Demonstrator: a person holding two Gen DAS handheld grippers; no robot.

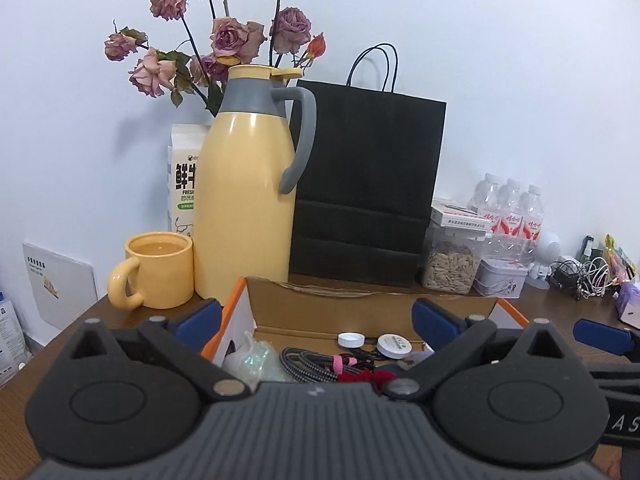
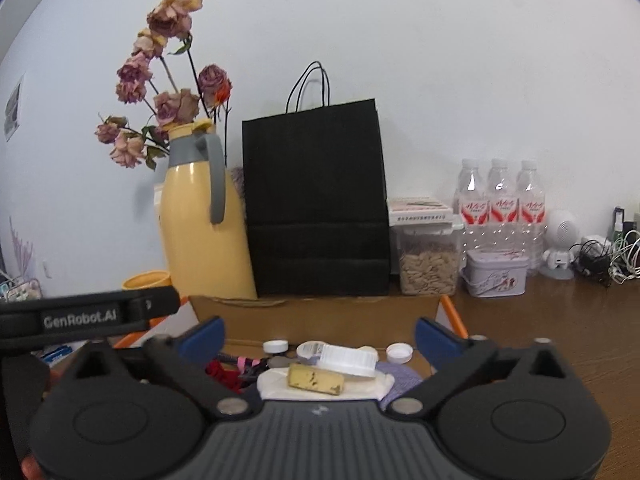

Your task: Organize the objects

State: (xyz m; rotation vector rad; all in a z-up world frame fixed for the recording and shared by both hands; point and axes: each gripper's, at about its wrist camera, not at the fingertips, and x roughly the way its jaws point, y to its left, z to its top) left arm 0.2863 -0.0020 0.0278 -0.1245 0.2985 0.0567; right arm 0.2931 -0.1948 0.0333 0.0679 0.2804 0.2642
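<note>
An open cardboard box [image 1: 360, 304] with orange-edged flaps sits on the brown table in front of me; it also shows in the right wrist view [image 2: 320, 312]. Inside lie a braided cable [image 1: 308, 364], white caps [image 1: 351, 339], a yellow sponge piece [image 2: 315, 378] on a white cloth [image 2: 280, 390], and a ribbed white lid [image 2: 348, 360]. My left gripper [image 1: 316, 316] is open and empty above the box. My right gripper [image 2: 320, 334] is open and empty above the box. The left gripper's body [image 2: 88, 316] shows at the left of the right wrist view.
Behind the box stand a yellow thermos jug [image 1: 248, 184], a yellow mug [image 1: 156, 270], a milk carton [image 1: 184, 176], a black paper bag [image 1: 364, 188], a seed jar [image 1: 452, 264], a tin [image 1: 502, 278], water bottles [image 1: 508, 212] and tangled cables [image 1: 588, 272].
</note>
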